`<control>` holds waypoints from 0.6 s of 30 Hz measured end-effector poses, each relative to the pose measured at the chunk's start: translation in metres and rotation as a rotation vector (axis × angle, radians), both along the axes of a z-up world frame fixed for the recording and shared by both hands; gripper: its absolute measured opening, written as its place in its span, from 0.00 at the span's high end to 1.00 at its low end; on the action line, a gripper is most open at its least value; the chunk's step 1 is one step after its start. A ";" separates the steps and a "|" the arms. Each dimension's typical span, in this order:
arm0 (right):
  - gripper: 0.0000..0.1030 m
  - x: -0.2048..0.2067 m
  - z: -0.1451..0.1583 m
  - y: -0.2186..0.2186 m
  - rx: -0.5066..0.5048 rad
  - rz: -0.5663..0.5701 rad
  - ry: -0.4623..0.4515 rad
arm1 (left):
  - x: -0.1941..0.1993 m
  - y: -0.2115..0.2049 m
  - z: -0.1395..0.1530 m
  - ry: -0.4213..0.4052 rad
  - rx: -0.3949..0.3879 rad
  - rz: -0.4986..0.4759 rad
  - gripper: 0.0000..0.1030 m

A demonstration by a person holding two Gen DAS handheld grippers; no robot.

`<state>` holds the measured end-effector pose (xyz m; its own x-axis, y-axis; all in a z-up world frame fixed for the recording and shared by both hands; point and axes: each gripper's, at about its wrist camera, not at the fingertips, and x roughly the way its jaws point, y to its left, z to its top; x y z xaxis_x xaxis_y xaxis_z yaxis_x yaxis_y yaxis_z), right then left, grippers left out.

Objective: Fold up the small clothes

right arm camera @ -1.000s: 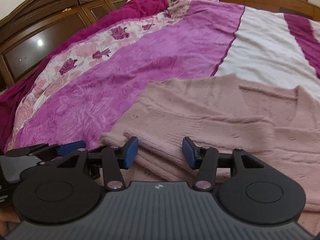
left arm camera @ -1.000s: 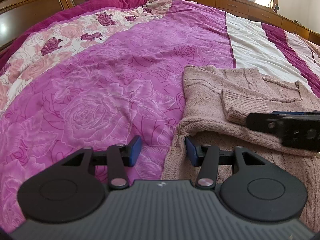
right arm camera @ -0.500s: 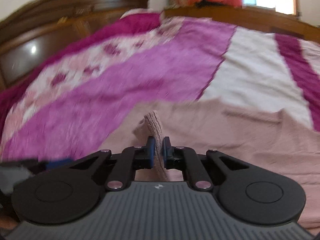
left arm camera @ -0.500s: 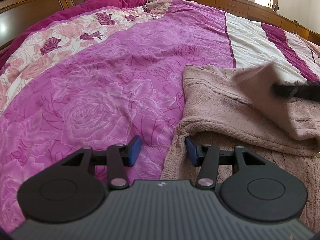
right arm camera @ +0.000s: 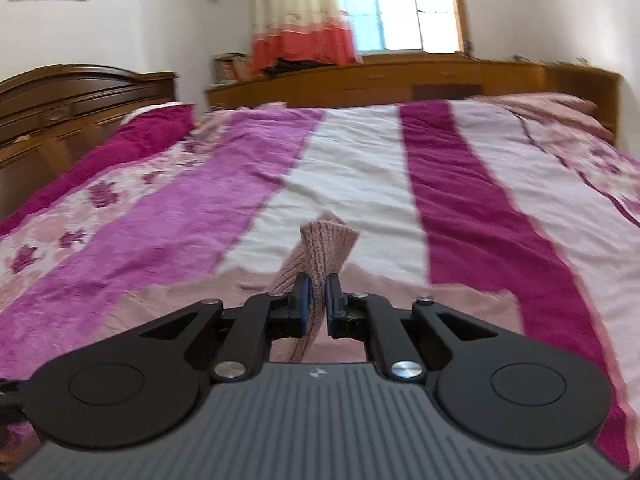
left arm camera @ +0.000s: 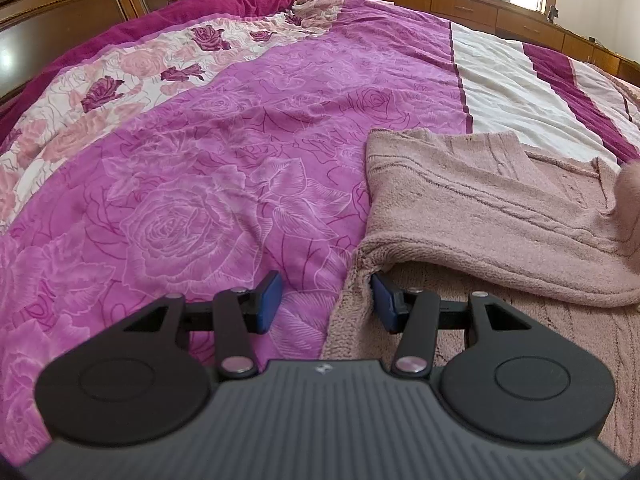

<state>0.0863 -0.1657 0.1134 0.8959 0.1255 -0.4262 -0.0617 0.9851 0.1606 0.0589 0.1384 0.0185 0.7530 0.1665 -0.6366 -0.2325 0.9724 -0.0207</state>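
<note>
**Sleeve pinched and lifted, ready to be laid across the sweater**

A dusty-pink knitted sweater [left arm camera: 472, 200] lies flat on the bed [left arm camera: 224, 168], on its purple rose-patterned cover near the white stripe. The right tool [right arm camera: 315, 300] is closed tight on the ribbed sleeve cuff [right arm camera: 326, 240], which stands up out of its pads while the rest of the sleeve trails down below them. The left tool [left arm camera: 325, 302] hangs half open with nothing gripped; the sweater's near side edge lies between its pads, just beside the right one.

To do this step well, I judge the sleeve should be carried low and straight across the body of the sweater, so the knit drapes without twisting. The grip sits close to the cuff, which gives good control of where the end lands. The left tool could press or clamp the near edge to stop the soft, stretchy fabric dragging along. Release only once the cuff rests flat.
</note>
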 end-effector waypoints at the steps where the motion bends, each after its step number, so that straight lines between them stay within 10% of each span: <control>1: 0.92 -0.002 -0.006 -0.008 0.001 -0.020 0.010 | 0.000 0.000 0.000 0.001 0.001 0.000 0.50; 11: 0.90 -0.030 -0.074 -0.059 0.097 -0.136 0.196 | 0.000 -0.002 0.005 0.018 0.022 -0.016 0.50; 18: 0.51 -0.054 -0.072 -0.070 0.155 -0.097 0.218 | -0.014 0.002 0.032 -0.002 0.028 -0.057 0.51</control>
<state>0.0323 -0.2353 0.0409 0.7963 0.1229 -0.5923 0.0839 0.9472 0.3093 0.0448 0.1404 0.0508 0.7630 0.1414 -0.6307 -0.1771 0.9842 0.0063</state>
